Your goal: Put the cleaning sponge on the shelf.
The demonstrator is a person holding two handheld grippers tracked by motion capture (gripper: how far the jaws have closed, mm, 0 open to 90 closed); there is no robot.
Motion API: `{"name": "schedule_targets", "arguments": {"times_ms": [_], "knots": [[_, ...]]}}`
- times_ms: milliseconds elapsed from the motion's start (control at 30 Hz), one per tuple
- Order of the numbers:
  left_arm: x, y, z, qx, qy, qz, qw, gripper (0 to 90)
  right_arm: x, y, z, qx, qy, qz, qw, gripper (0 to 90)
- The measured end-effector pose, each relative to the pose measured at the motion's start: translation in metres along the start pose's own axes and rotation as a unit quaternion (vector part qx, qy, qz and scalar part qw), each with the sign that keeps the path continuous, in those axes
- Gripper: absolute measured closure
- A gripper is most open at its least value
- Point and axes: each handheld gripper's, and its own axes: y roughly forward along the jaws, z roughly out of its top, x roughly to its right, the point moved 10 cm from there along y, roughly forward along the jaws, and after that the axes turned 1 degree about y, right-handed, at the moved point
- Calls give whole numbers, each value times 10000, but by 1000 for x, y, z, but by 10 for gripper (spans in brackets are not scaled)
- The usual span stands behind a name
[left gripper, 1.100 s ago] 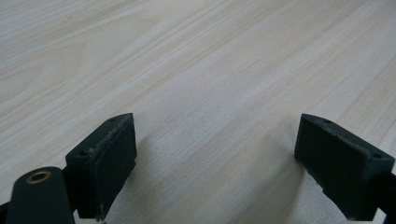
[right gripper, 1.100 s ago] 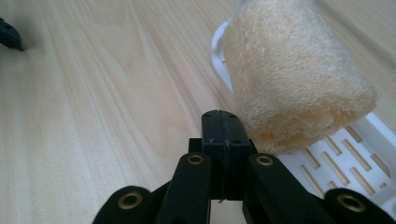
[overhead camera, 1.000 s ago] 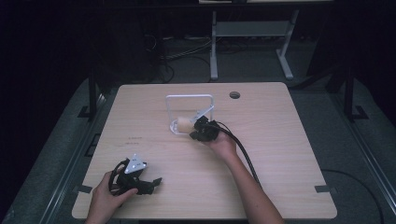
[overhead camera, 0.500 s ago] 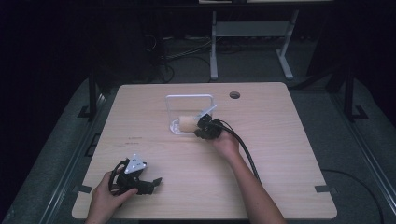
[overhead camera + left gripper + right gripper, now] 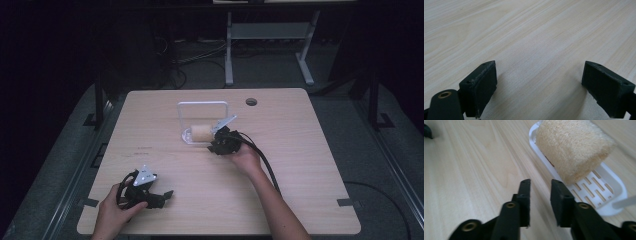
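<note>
Two grippers on the table (image 5: pixel 300 165). Right gripper (image 5: pixel 539 195) sits just beside the white slotted tray (image 5: pixel 599 192), jaws narrowly apart w/ nothing between them. Loofah sponge (image 5: pixel 574 147) rests tilted in the tray under its wire handle (image 5: pixel 202 105). Left gripper (image 5: pixel 539 87) is wide open, empty, low over bare wood nr the person's edge. Judged: if the loofah is the target, widen jaws first, then close across its soft flanks, clear of the tray rim.

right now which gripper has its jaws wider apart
The left gripper, low on the bare table; the right gripper by the sponge shows a narrow gap.
</note>
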Motion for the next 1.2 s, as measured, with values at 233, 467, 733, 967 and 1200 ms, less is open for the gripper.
{"name": "schedule_targets", "arguments": {"times_ms": [233, 467, 733, 967, 1200], "knots": [[0, 0, 0, -8, 19, -3, 10000, 121, 1, -22, -8, 101, 107, -102, 9998, 472], [0, 0, 0, -3, 6, -7, 10000, 121, 5, -37, -19, 108, 242, -309, 9992, 280], [0, 0, 0, 20, 6, 7, 10000, 122, 10, -55, -37, 211, 389, -453, 9980, 207], [0, 0, 0, 3, 25, 2, 10000, 121, 12, -71, -52, 279, 432, -536, 9972, 193], [0, 0, 0, 2, 27, 2, 10000, 121, 12, -85, -67, 335, 484, -619, 9963, 179]]}}
